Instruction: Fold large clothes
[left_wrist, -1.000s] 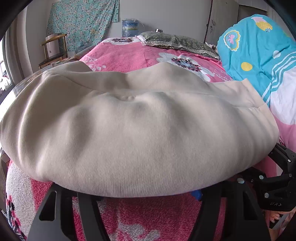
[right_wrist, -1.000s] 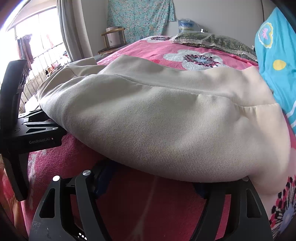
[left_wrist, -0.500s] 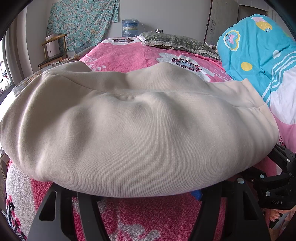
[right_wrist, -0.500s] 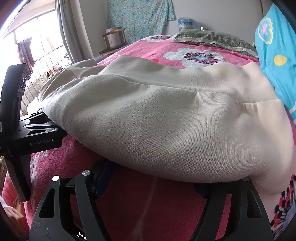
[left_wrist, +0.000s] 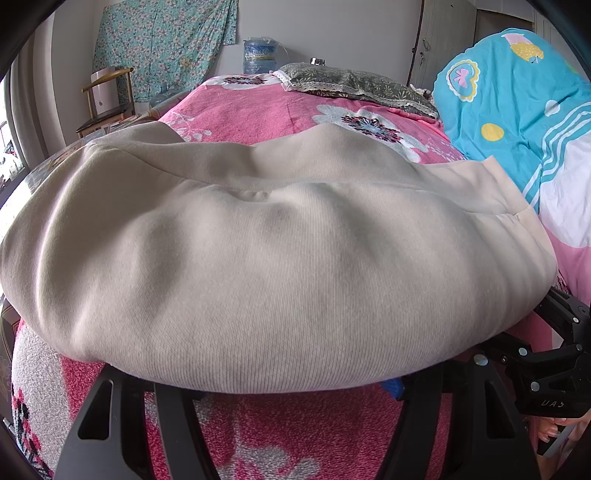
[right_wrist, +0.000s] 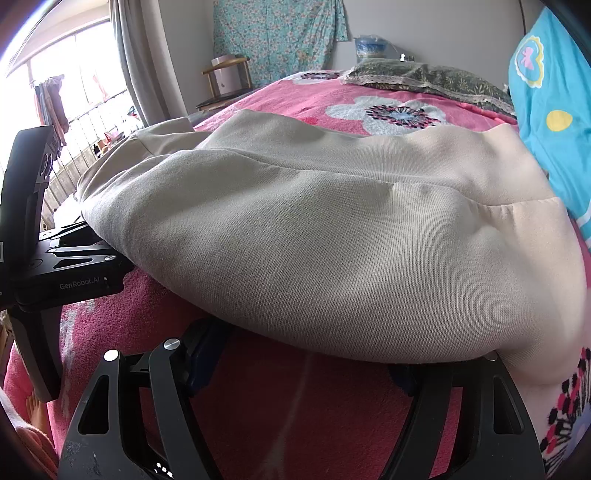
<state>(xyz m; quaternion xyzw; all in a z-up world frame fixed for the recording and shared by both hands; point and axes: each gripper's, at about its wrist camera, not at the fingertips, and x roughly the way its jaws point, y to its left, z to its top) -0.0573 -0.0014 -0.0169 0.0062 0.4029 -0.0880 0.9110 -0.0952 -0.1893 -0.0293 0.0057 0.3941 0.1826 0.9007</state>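
Note:
A large beige sweatshirt (left_wrist: 280, 258) lies folded in a thick bundle on the pink floral bed; it also fills the right wrist view (right_wrist: 332, 240). My left gripper (left_wrist: 295, 391) sits at its near folded edge, jaws wide apart, with the cloth lying over the fingertips. My right gripper (right_wrist: 306, 369) is likewise open at the near edge, its tips tucked under the fold. Each gripper shows in the other's view: the right one at the right edge (left_wrist: 546, 362), the left one at the left edge (right_wrist: 66, 273).
The pink floral blanket (left_wrist: 258, 107) covers the bed. A blue cartoon quilt (left_wrist: 517, 110) is heaped at the right. A grey pillow (left_wrist: 351, 85) lies at the head. A wooden chair (left_wrist: 107, 107) and a water jug (left_wrist: 258, 55) stand by the far wall.
The right gripper's view has shifted slightly, closer to the sweatshirt. The left gripper and the garment have hardly moved.

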